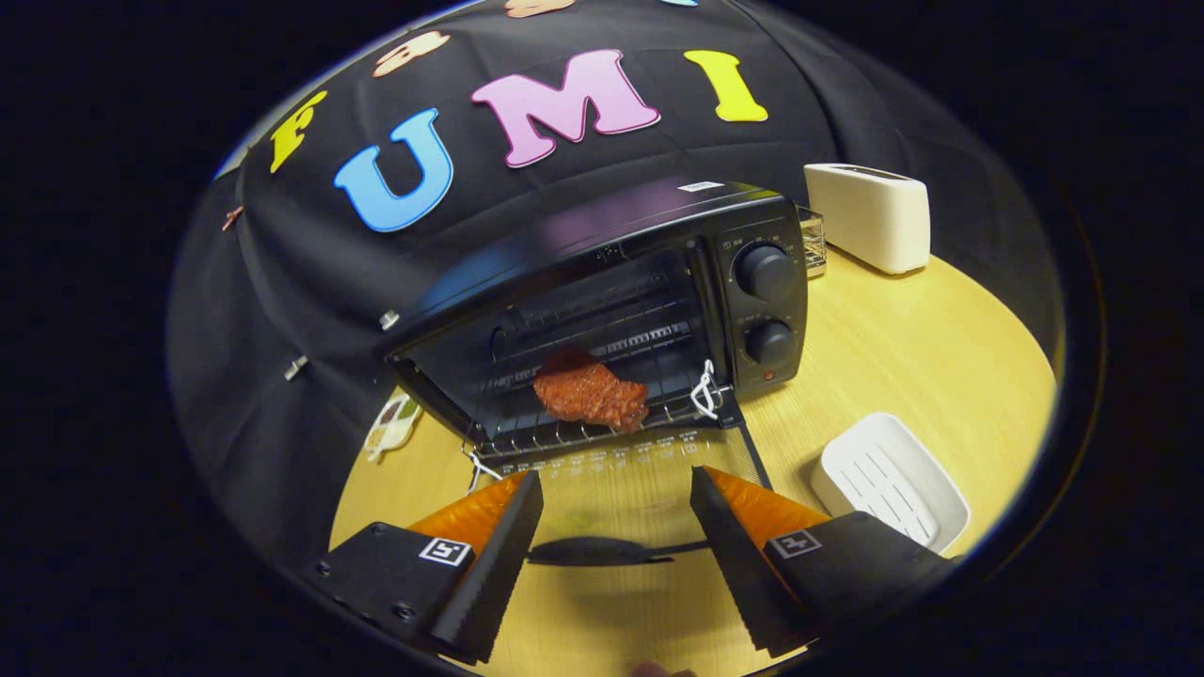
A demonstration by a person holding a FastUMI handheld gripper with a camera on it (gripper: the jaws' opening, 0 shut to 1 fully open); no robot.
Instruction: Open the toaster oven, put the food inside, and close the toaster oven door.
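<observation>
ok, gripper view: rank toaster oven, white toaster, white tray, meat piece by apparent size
1. Toaster oven, door down, by far the largest.
2. White toaster and white tray: look alike; the tray sits nearer the camera, so not ranked.
3. Meat piece on the oven rack, smallest.
Gripper is open over the door handle.

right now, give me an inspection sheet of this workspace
surface: round wooden table, bare near the fingers
job's things: toaster oven with door folded down flat; food on the rack inside
clutter: white tray beside the oven; white toaster beyond it; small packet by the oven's far corner
grippers: gripper open, fingers spread over the door handle, holding nothing
cables: nothing seen
surroundings: black cloth wall behind the oven
</observation>
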